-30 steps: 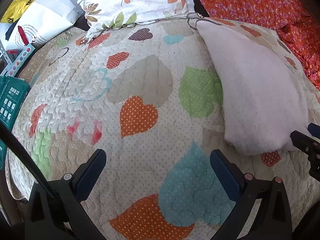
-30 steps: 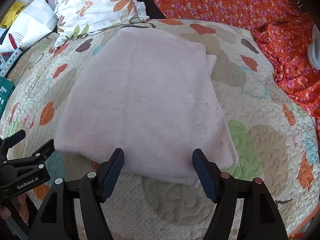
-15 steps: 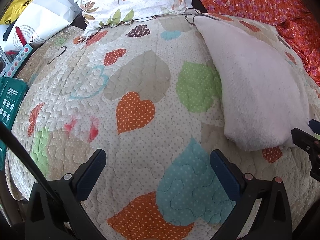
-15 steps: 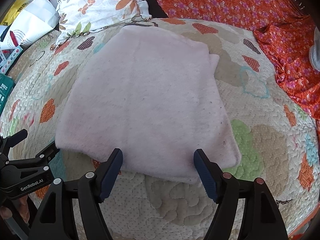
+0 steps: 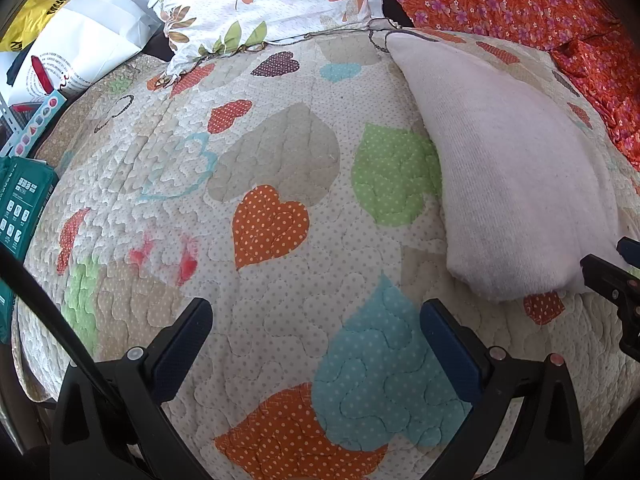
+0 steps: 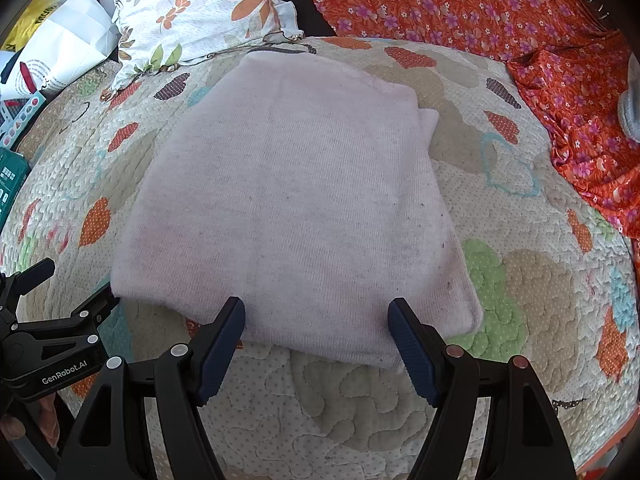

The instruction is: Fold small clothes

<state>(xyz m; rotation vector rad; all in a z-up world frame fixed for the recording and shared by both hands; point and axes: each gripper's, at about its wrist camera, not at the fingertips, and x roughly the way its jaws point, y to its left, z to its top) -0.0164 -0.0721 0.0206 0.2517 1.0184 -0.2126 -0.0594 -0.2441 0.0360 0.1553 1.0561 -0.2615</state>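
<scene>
Both my claws, left gripper [image 5: 316, 328] and right gripper [image 6: 316, 330], stand spread and empty. The pale pink knit [image 6: 292, 200] looks soft, light and limp. I'd pinch its near folded edge.

We see a folded garment [image 6: 288, 208] lying flat on the quilt [image 6: 520, 280] that covers the bed. Behind it, at the far edge of the quilt, a pillow [image 6: 200, 12] rests, and left of the pillow there is a paper bag [image 6: 68, 40]. To the right of the quilt lies a flowered sheet [image 6: 480, 8]. The right tool [image 6: 316, 320] stands at the near edge of the garment. The left tool [image 5: 316, 320] is over the quilt, left of the garment.
</scene>
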